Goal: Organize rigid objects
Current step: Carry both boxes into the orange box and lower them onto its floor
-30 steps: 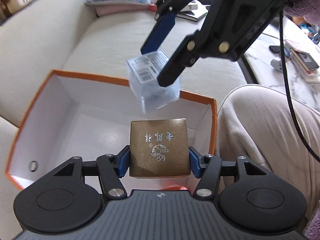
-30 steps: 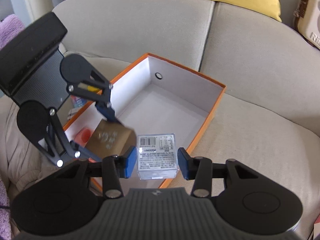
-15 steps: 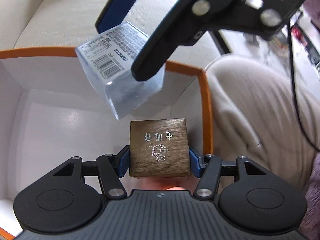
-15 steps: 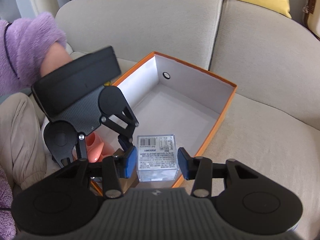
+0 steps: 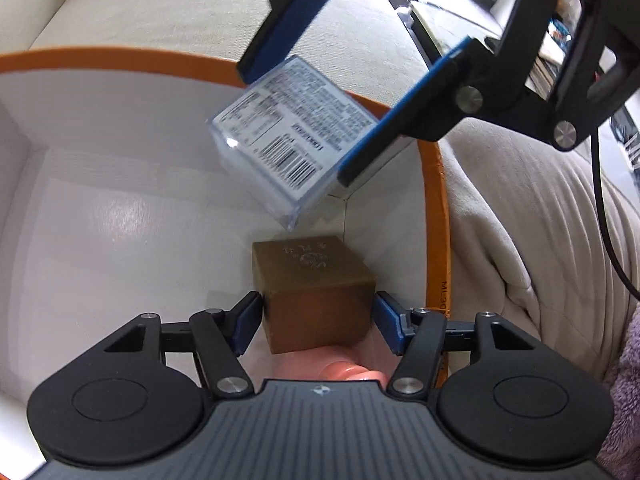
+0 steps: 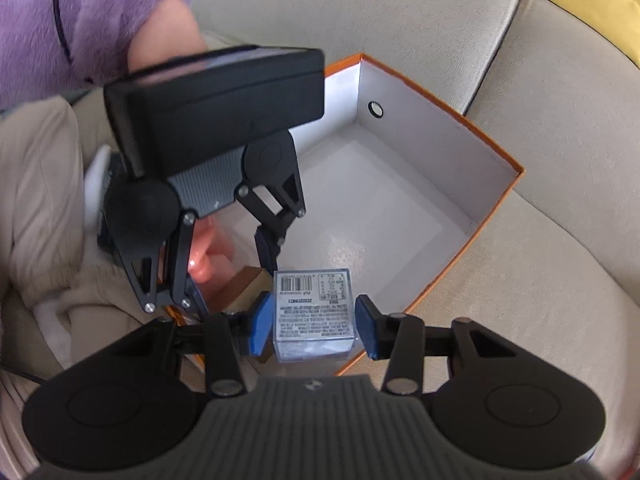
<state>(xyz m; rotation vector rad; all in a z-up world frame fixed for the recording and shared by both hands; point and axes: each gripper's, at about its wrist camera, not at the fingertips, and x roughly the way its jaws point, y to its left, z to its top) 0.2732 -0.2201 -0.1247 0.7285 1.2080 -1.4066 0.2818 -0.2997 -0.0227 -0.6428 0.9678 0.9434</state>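
An orange box with a white inside (image 5: 434, 200) (image 6: 492, 216) lies open on a beige sofa. My left gripper (image 5: 318, 322) is open around a brown cube box (image 5: 316, 300), which rests in the box's near right corner, its pads a little apart from the sides. My right gripper (image 6: 314, 326) is shut on a clear plastic box with a barcode label (image 6: 314, 316) (image 5: 292, 148) and holds it tilted above the brown box, over the orange box's corner. In the right wrist view the left gripper (image 6: 260, 264) hides most of the brown box (image 6: 246, 284).
A pink object (image 5: 332, 368) (image 6: 208, 256) lies in the box beside the brown box. My leg in beige trousers (image 5: 532, 248) is right of the box. A yellow cushion (image 6: 592, 4) lies on the sofa back. A cluttered table (image 5: 460, 12) stands beyond the sofa.
My left gripper has lowered the brown box into the orange box's corner and opened off it. My right gripper has brought the clear box closer over that corner.
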